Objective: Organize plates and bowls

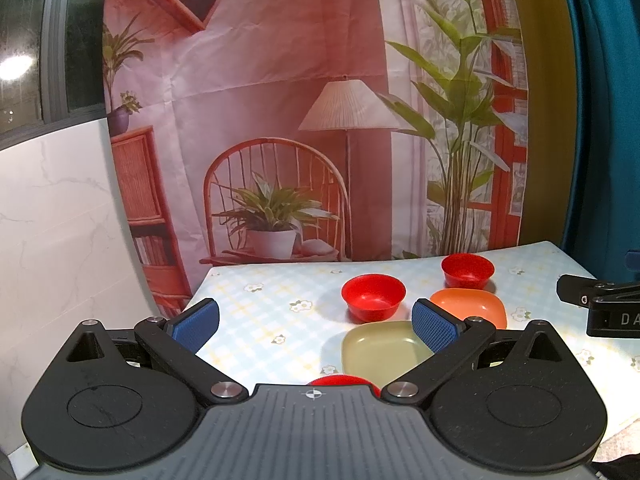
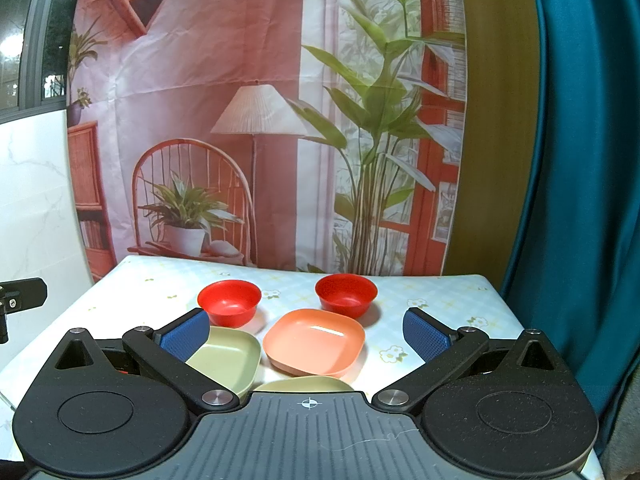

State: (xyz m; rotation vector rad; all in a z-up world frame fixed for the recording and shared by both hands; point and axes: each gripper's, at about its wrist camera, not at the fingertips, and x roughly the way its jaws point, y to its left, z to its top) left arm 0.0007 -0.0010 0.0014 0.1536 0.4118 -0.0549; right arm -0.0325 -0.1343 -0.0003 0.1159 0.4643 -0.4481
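Directly ahead of the spread right gripper — the orange plate.

Red bowls: 3 seen, w/ two whole ones at the back of the table, the left red bowl and the right red bowl, plus a third red bowl only peeking out as a red rim under the left gripper body, left wrist view. Plates: 3, i.e. 1 orange plate, 1 green plate, and a second green plate mostly hidden at the near edge. Total approx 6 dishes; can't tell if more sit out of view
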